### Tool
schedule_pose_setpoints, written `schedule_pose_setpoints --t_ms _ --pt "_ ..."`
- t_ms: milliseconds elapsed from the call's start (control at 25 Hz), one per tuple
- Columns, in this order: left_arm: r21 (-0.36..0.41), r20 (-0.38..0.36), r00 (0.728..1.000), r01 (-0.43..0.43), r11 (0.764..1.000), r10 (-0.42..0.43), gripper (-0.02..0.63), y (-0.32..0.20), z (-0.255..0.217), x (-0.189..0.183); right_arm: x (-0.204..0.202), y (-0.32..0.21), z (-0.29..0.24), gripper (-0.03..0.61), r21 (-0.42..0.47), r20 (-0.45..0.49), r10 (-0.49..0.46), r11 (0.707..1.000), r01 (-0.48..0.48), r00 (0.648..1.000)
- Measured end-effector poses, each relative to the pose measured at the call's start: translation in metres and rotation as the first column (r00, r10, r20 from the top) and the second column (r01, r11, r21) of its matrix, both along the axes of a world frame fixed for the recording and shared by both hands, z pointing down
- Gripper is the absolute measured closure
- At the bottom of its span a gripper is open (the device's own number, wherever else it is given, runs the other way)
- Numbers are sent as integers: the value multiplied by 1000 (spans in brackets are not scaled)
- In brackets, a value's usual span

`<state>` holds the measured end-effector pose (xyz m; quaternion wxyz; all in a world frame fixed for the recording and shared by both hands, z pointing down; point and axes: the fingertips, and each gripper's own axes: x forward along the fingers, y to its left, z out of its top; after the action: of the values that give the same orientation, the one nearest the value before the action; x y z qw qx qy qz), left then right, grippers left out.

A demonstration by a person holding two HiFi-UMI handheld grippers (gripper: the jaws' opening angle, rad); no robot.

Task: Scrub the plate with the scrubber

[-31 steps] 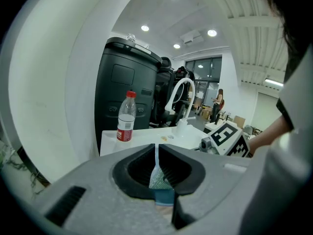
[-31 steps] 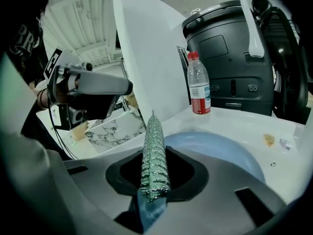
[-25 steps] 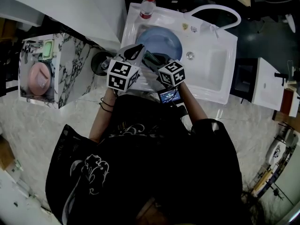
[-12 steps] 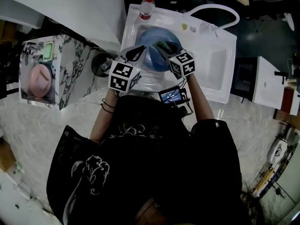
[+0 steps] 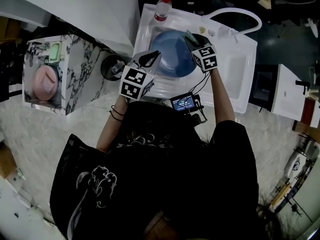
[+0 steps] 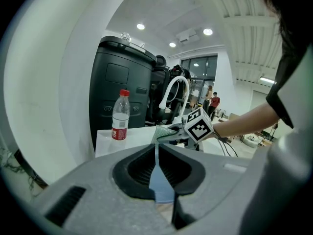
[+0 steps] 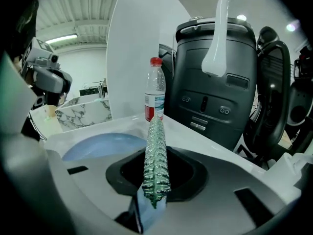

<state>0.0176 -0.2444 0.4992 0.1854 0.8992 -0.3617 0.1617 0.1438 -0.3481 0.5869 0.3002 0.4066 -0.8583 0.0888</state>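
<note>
White sink point(image 5: 235, 59), upper centre. Your left claw point(image 6: 159, 173) pinches the blue plate point(image 5: 172, 54) at its rim: probably stiff, slick, breakable. Your right claw point(image 7: 155, 180) clamps the soft scrubber point(image 7: 156, 146) edge-on.

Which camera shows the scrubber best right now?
The right gripper view: the scrubber fills the centre, clamped edge-on between the jaws. The left gripper view shows its green face, small and farther off. The head view shows only a sliver by the plate's rim.

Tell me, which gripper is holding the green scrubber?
The right gripper holds the green scrubber upright between its jaws. The left gripper instead pinches the rim of the blue plate.
</note>
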Motion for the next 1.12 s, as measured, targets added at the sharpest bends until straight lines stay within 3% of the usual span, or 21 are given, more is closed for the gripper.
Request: schedule_pose_setpoints --t_ms 120,480,1120 --pt "-5 0 1000 5 1000 -5 581 -1 2 -4 8 -4 11 489 -7 -23 22 1000 -22 999" --pt "-16 1 1000 19 1000 -19 581 -1 6 -9 17 15 24 489 -76 79 97 993 -91 992" --pt "-7 0 1000 14 1000 -14 581 6 2 0 1 91 17 488 -166 170 72 985 -43 983"
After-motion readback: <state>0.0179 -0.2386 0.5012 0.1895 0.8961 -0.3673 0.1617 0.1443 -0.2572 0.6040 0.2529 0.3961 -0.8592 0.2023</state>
